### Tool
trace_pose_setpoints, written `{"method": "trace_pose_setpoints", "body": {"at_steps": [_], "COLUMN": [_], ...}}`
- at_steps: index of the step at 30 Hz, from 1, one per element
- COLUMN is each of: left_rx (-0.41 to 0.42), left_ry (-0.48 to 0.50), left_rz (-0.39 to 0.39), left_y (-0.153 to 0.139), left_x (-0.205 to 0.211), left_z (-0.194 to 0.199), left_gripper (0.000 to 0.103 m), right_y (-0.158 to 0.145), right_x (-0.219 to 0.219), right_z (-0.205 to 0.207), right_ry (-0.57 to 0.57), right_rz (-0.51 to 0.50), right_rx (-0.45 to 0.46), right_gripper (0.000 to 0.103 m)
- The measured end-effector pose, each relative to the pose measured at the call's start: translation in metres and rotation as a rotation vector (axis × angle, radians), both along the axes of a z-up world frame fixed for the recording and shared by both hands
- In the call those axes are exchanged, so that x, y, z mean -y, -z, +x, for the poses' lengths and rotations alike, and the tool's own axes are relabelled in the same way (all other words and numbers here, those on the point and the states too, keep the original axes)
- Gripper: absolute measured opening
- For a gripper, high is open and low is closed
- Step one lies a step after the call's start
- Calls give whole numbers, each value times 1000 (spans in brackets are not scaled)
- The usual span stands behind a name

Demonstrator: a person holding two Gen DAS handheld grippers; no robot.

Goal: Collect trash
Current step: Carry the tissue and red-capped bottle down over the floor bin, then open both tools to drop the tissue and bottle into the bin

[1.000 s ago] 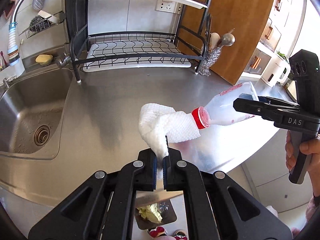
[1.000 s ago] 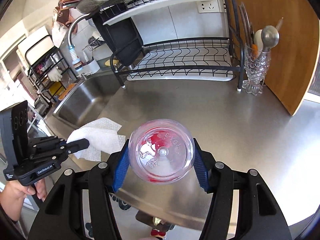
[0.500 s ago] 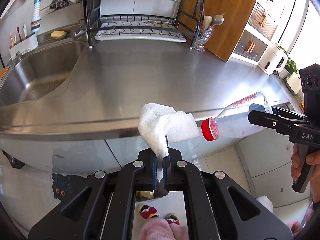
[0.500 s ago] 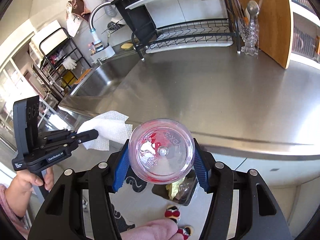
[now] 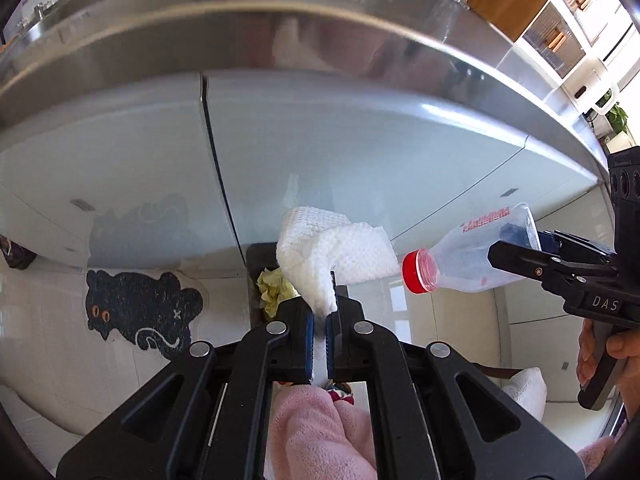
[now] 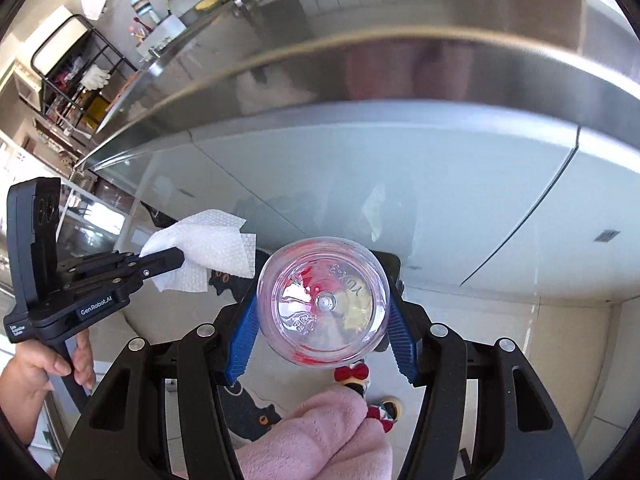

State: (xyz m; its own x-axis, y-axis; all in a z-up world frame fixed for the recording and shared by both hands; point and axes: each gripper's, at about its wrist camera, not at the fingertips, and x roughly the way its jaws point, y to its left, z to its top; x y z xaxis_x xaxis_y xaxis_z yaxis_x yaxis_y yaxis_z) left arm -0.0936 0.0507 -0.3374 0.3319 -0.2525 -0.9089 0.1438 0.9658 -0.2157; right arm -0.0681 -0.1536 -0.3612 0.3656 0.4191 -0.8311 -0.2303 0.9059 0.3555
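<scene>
My left gripper (image 5: 319, 320) is shut on a crumpled white paper towel (image 5: 332, 252), which stands up between its blue pads. The same towel (image 6: 204, 252) shows at the left gripper's tip in the right wrist view. My right gripper (image 6: 322, 320) is shut on a clear plastic bottle (image 6: 323, 300) with red residue, its base facing the camera. In the left wrist view the bottle (image 5: 472, 256) points its red cap (image 5: 416, 272) toward the towel. Below both, on the floor, stands a dark trash bin (image 5: 260, 276) with yellowish waste (image 5: 272, 288) in it.
The steel counter edge (image 5: 280, 44) and pale cabinet doors (image 5: 360, 152) fill the upper half. A black cat-shaped mat (image 5: 136, 308) lies on the white floor, left of the bin. Pink-trousered legs (image 5: 316, 432) and slippers stand below the grippers. A hand (image 6: 28, 372) holds the left gripper's handle.
Both grippers have dropped from above the countertop to below its edge, in front of the cabinets. The towel and bottle stayed gripped. The floor bin has come closer.
</scene>
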Motion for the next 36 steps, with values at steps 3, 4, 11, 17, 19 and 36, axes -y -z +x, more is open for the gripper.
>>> {"method": "trace_pose_setpoints", "body": {"at_steps": [3, 4, 11, 17, 19, 36], "left_rx": [-40, -52, -116, -157, -170, -213], "left_ry": [3, 6, 35, 50, 57, 91], "left_rz": [9, 15, 35, 27, 24, -4], "left_y": [34, 45, 114, 161, 172, 199], "left_x": [-1, -1, 3, 2, 3, -4], "left_z": [11, 15, 32, 42, 46, 70], "left_gripper": [3, 3, 3, 4, 4, 57], "right_y": [33, 44, 111, 157, 170, 220], "right_x": [-11, -15, -29, -35, -35, -45], "right_z": [10, 12, 26, 30, 31, 49], "right_ry": [-1, -4, -8, -9, -7, 41], "right_rz": [-4, -6, -23, -23, -28, 8], "right_rx": [-47, -63, -155, -224, -243, -341], "right_gripper": [59, 59, 59, 59, 59, 59]}}
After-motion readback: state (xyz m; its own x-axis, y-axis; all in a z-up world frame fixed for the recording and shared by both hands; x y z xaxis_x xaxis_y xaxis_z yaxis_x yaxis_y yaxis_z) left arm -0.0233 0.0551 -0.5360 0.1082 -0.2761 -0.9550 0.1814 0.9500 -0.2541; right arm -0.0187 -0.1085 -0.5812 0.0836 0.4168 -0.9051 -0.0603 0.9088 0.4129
